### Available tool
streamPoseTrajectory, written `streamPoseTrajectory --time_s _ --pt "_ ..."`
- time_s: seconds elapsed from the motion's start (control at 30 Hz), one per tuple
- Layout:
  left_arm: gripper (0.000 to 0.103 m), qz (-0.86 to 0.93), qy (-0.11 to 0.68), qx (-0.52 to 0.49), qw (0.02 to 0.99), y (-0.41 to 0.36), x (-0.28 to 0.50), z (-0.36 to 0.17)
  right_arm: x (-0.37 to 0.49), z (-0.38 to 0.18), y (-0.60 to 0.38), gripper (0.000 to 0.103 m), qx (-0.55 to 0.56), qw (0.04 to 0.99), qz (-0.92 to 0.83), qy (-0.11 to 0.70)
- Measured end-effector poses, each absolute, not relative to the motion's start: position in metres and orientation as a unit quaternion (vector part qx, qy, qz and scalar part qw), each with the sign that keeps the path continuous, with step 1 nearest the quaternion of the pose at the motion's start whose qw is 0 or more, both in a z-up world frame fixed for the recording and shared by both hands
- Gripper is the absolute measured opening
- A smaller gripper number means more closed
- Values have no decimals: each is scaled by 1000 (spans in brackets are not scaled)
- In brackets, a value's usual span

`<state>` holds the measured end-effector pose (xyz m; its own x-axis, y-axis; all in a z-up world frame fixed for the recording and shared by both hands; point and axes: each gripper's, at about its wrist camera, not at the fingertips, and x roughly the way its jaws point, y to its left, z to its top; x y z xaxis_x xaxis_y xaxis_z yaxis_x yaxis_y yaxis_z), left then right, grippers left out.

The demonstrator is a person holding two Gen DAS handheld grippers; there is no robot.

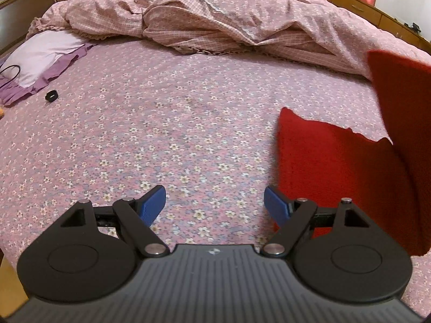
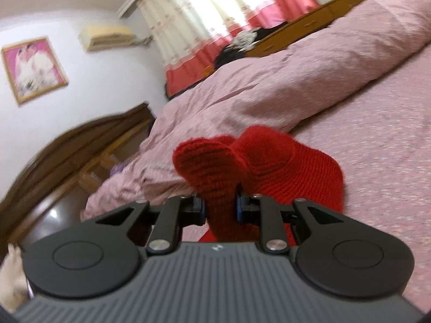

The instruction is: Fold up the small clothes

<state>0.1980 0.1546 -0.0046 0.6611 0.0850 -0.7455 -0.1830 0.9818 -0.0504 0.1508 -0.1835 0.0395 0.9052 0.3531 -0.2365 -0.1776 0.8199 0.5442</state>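
A red knitted garment lies partly on the flowered bed sheet at the right of the left wrist view, with one part lifted steeply up at the far right edge. My left gripper hovers open over the sheet, its blue pads wide apart and nothing between them; the right pad sits just beside the garment's left edge. In the right wrist view my right gripper is shut on a bunched fold of the red knitted garment, which bulges above and beyond the pads and is raised off the bed.
A rumpled pink duvet lies across the far side of the bed. A purple-edged pillow, a black cable and a small black ring lie at the left. A wooden headboard, curtains and a wall stand beyond the bed.
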Motion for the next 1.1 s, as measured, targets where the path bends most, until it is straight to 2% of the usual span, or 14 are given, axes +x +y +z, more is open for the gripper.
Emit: streamPoseTrajectory --time_s 0.37,0.67,0.83,1.1 --pt "84 83 407 -82 906 180 196 -13 158 0 -100 22 153 936 199 246" --pt "84 93 407 -97 904 199 193 -19 158 16 -80 20 126 944 213 220" --pt "84 101 405 -100 903 207 191 -17 155 -6 -52 20 96 934 240 246" --pt "84 95 391 -101 910 207 187 -3 152 -14 -54 28 113 928 240 262"
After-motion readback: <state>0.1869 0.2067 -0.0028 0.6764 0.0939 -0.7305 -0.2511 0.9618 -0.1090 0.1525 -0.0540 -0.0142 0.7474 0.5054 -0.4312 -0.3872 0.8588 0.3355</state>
